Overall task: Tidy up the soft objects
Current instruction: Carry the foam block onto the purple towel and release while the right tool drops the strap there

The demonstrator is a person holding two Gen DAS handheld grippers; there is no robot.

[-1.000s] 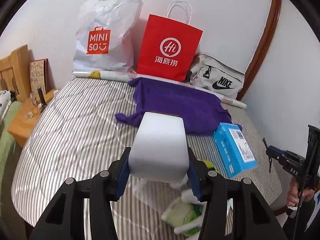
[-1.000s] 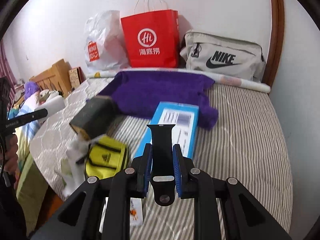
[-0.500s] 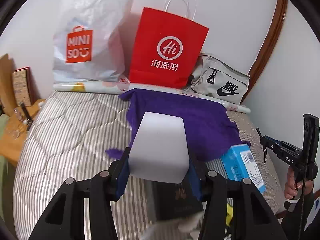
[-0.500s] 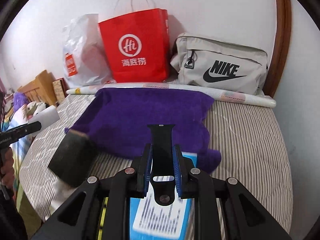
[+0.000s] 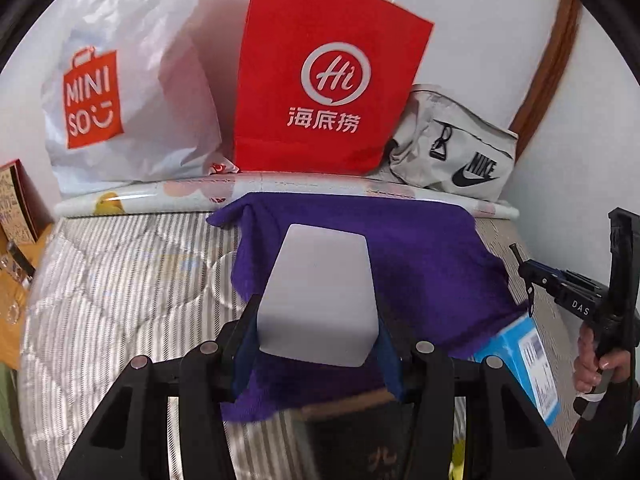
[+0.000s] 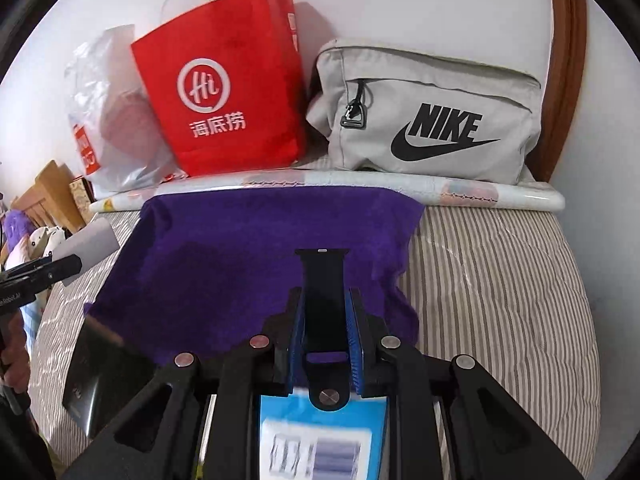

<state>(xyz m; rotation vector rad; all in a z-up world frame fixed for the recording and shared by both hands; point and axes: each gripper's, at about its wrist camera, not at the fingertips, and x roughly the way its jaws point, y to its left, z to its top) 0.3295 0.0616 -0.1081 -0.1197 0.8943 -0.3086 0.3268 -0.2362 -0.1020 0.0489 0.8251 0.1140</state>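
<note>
Purple towel [image 5: 400, 248], one, partly hidden behind your left gripper [image 5: 318, 320] clamping one white block [image 5: 320, 296]; right gripper [image 6: 324, 320] pinches one black strap [image 6: 323, 300].

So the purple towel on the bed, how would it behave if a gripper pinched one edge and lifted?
The purple towel looks floppy: its edges are rumpled and one corner is folded over, so it would likely drape and hang rather than hold shape. The fuzzy pile suggests good grip, not slippery. Pushed, it would probably bunch up on the striped bed instead of sliding flat.
</note>
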